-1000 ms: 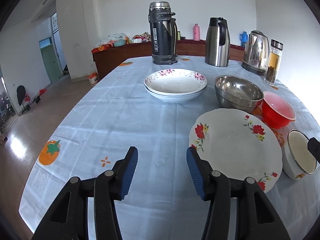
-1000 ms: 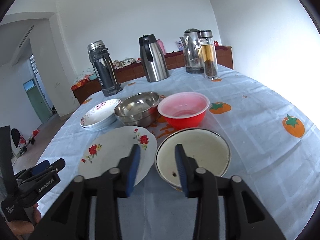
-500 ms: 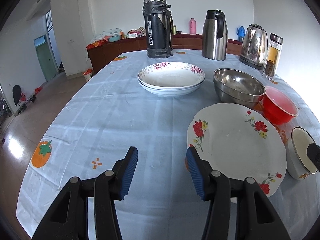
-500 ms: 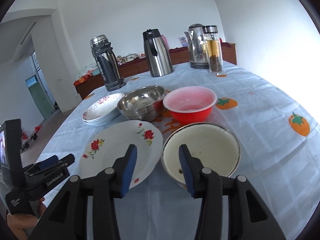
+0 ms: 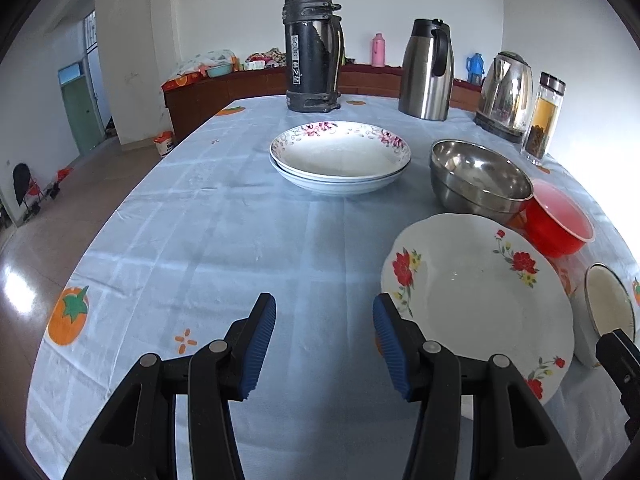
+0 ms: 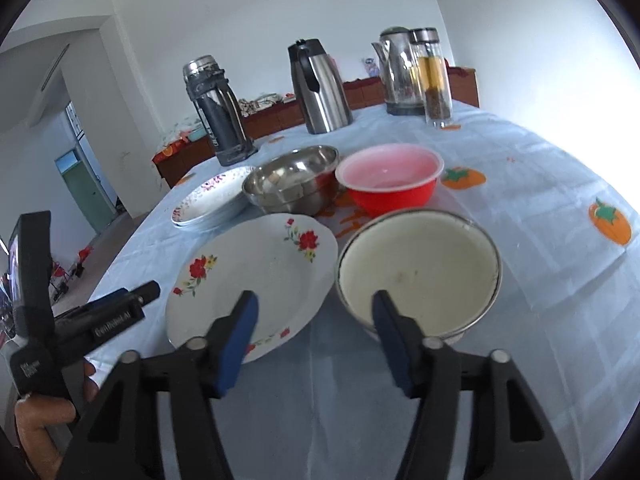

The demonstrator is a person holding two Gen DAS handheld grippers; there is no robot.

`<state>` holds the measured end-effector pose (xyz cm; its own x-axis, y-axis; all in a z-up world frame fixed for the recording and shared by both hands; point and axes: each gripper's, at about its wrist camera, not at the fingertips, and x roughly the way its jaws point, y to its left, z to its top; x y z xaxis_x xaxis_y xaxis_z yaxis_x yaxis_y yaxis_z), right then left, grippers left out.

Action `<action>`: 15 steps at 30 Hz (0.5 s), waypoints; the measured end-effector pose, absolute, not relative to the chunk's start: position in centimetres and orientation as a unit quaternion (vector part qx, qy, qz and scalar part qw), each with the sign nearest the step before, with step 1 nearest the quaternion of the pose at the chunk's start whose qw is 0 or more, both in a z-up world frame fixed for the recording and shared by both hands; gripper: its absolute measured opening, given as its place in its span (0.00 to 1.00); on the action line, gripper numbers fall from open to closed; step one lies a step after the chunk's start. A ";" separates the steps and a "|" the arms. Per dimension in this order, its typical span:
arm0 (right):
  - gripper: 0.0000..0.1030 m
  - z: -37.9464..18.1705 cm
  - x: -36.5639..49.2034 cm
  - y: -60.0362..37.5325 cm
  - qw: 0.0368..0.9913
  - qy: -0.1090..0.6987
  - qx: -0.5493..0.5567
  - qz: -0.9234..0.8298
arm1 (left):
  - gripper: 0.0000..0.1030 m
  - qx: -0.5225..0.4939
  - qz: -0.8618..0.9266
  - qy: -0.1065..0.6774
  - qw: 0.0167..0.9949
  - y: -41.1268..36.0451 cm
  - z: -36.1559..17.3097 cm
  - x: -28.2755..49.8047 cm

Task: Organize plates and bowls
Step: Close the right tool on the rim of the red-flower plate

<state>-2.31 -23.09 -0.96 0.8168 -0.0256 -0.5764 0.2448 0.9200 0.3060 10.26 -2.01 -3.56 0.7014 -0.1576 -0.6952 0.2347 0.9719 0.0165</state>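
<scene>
A white plate with red flowers (image 5: pixel 476 300) (image 6: pixel 256 280) lies near the table's front. Behind it stand two stacked pink-flowered plates (image 5: pixel 340 154) (image 6: pixel 212 200), a steel bowl (image 5: pixel 480 180) (image 6: pixel 292 184) and a red bowl (image 5: pixel 558 220) (image 6: pixel 390 178). A cream enamel bowl (image 6: pixel 418 268) (image 5: pixel 608 304) sits at the right. My left gripper (image 5: pixel 324 340) is open and empty, its right finger by the flowered plate's left rim. My right gripper (image 6: pixel 314 328) is open and empty, over the gap between flowered plate and enamel bowl.
At the table's far end stand a black thermos (image 5: pixel 312 48), a steel carafe (image 5: pixel 426 72), an electric kettle (image 5: pixel 506 94) and a glass tea bottle (image 5: pixel 544 118). The blue tablecloth (image 5: pixel 200 232) covers the table; its left edge drops to the floor.
Both grippers have moved forward and lower toward the dishes. The right gripper's jaws have opened wider. The dishes have not moved.
</scene>
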 end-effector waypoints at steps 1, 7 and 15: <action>0.52 -1.0 -2.2 -23.0 0.935 0.296 0.183 -0.072 | 0.52 0.060 -0.111 0.372 0.920 -2.2 -3.5 10.5; 0.45 0.8 -3.9 -22.4 0.946 0.263 0.178 -0.070 | 0.52 0.061 -0.130 0.368 0.919 -2.8 -3.2 11.2; 0.45 -1.3 -2.6 -20.3 0.927 0.314 0.204 -0.006 | 0.52 0.079 -0.135 0.364 0.918 -3.2 -2.9 11.9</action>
<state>-2.60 -20.32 -1.30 0.8024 0.1177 -0.5851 0.1387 0.9168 0.3746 11.89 -3.21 -2.85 0.6992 -0.1905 -0.6891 0.3053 0.9511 0.0468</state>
